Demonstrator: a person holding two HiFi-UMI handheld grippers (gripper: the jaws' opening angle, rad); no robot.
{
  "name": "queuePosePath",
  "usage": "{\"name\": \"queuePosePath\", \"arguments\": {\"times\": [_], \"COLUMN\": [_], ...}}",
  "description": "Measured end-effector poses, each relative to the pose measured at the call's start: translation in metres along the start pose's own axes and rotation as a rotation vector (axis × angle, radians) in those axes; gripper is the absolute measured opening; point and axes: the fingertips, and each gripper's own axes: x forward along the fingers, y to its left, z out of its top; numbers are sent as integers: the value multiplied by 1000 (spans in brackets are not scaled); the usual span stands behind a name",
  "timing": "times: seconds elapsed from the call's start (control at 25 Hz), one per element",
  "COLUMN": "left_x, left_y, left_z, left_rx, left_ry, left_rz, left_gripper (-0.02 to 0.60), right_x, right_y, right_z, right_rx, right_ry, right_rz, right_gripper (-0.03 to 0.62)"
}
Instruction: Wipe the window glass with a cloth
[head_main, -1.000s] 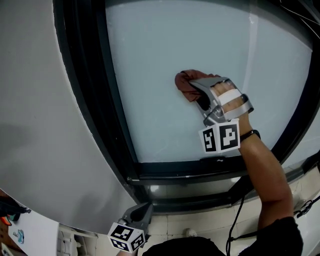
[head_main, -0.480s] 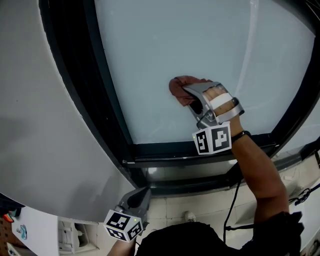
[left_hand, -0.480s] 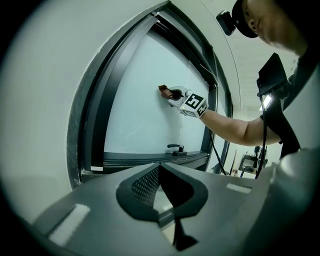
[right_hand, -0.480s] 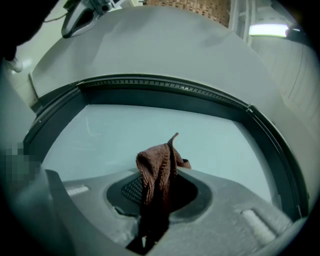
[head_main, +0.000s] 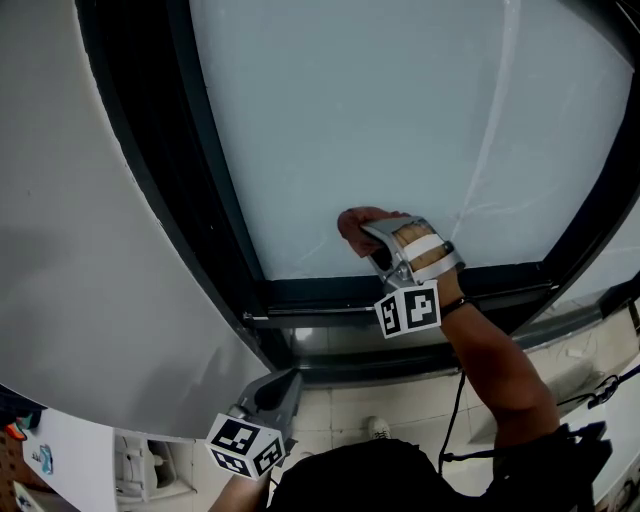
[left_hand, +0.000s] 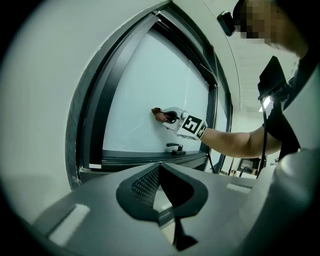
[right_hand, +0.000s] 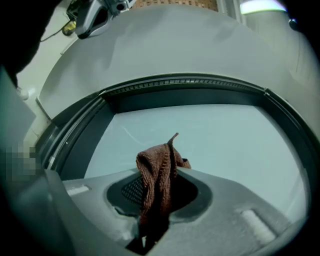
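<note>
Low on the window glass (head_main: 360, 120), just above the dark frame (head_main: 330, 293) at 6 o'clock, my right gripper (head_main: 366, 234) clamps the brown cloth (head_main: 350, 222) against it. My left gripper (head_main: 288, 380), jaws together, hangs at 7 o'clock.

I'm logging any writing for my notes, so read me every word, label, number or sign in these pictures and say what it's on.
No words or numbers can be read in any view.
On the right gripper, the marker cube: black-and-white square patterns only, no letters.
On the left gripper, its marker cube: patterns only, no letters.
The small blue item at the head view's lower left: any print is too small to read.
</note>
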Motion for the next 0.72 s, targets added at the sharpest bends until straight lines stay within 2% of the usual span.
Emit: {"name": "queuePosePath", "arguments": {"times": [0.32,0.72], "left_x": [2,0], "left_y": [-1,0], "left_z": [-1,-3], "left_rx": [3,6], "left_ry": [3,6], "left_rz": [-7,-9], "left_gripper": [17,17], "right_x": [5,5], "right_y": [55,104], "right_z": [0,-9], "right_rx": [73,49], "right_ry": [7,31], "right_rz": [85,187], "right_gripper": [74,74]}}
